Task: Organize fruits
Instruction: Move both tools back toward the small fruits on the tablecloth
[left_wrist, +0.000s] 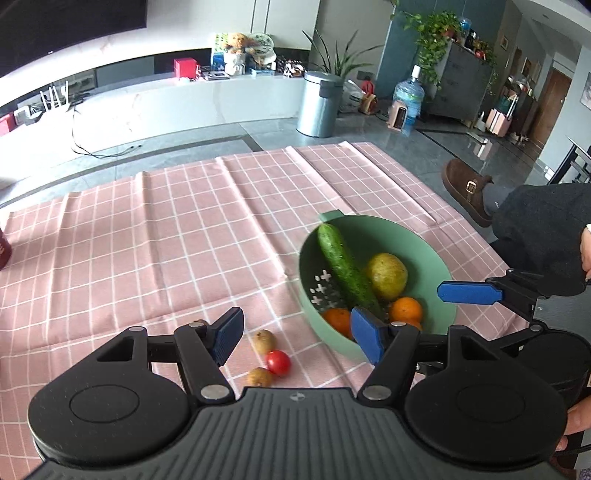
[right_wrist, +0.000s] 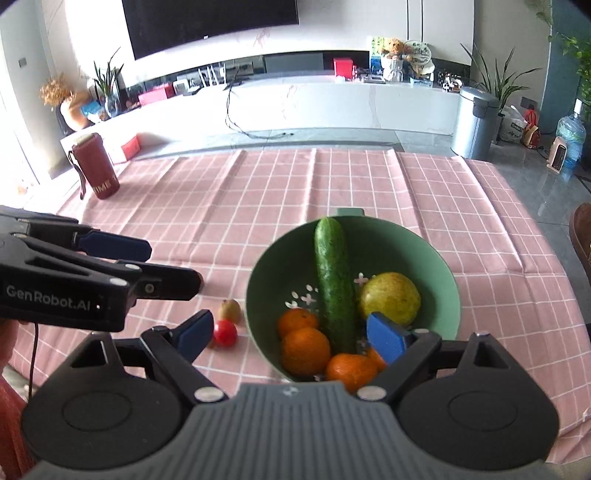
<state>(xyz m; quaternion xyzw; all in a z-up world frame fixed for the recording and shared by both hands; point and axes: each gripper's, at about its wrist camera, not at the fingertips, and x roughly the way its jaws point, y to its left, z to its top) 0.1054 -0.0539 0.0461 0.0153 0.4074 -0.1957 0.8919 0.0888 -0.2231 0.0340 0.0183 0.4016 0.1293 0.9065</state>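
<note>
On the cloth: green bowl (right_wrist: 443, 273) sits on the pink checked tablecloth (left_wrist: 184, 229).
Bowl contents: cucumber (right_wrist: 332, 280) lying lengthwise, yellow pear (right_wrist: 391, 299) beside it, oranges (right_wrist: 304, 350) at the near side.
Loose fruit: cherry tomato (left_wrist: 277, 362) and two small brown fruits (left_wrist: 263, 340) just left of the bowl.
Left gripper (left_wrist: 295, 338): low and level over the loose fruit, fingers spread wide, holding nothing.
Right gripper (right_wrist: 291, 338): tilted down over the bowl's near rim, fingers apart, empty.
Far left: red bottle (right_wrist: 96, 166) standing upright.
</note>
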